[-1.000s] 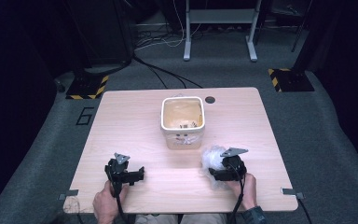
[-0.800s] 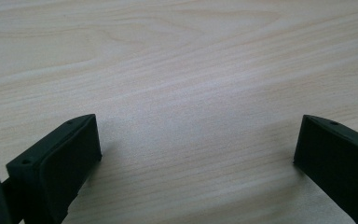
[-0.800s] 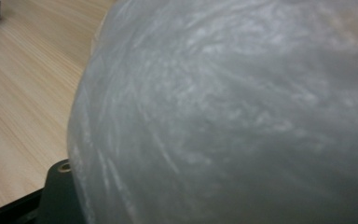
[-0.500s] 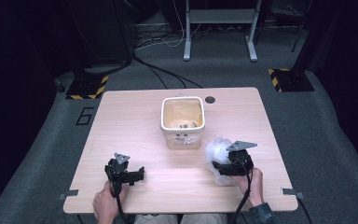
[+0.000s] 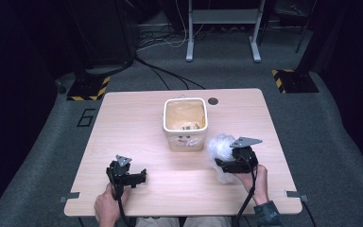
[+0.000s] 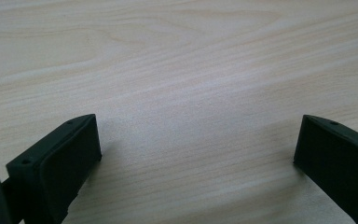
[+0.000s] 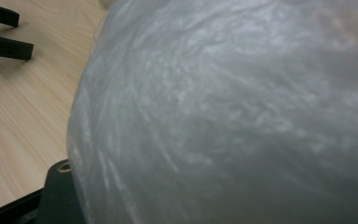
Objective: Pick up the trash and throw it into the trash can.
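While left tongs (image 5: 142, 176) gape wide, right tongs (image 5: 221, 164) around crumpled plastic bag (image 5: 219, 147)

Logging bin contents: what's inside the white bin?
In the high view, the bin shows a tan lining and a few small dark bits near its front wall; they're too small to identify. The near wall hides the rest of the floor.

A large numeral "6" (image 5: 86, 117) is marked on the grey floor (image 5: 42, 142) left of the table.
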{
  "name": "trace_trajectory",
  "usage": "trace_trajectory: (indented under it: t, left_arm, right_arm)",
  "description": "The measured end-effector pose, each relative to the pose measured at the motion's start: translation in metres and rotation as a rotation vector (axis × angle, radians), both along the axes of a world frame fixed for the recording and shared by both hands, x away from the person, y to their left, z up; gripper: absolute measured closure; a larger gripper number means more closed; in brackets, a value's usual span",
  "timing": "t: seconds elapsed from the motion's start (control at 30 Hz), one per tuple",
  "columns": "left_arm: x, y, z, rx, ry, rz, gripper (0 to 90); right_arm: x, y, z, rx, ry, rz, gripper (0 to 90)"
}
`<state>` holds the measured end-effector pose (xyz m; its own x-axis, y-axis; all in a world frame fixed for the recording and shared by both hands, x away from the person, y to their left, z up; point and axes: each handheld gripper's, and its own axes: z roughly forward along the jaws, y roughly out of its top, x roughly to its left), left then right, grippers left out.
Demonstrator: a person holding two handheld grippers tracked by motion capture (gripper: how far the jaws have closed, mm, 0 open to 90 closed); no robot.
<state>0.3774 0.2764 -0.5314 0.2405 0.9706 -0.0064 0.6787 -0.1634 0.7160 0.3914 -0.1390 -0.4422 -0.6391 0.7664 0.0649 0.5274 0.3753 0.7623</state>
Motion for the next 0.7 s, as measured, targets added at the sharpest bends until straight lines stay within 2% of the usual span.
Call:
trace_trajectory:
  t: [0.7]
  left_arm:
    - [0.000,0.000,0.000,0.000,0.000,0.000,0.1]
  right_arm:
    - [0.012,0.005,0.037,-0.007,-0.048,0.040,31.1]
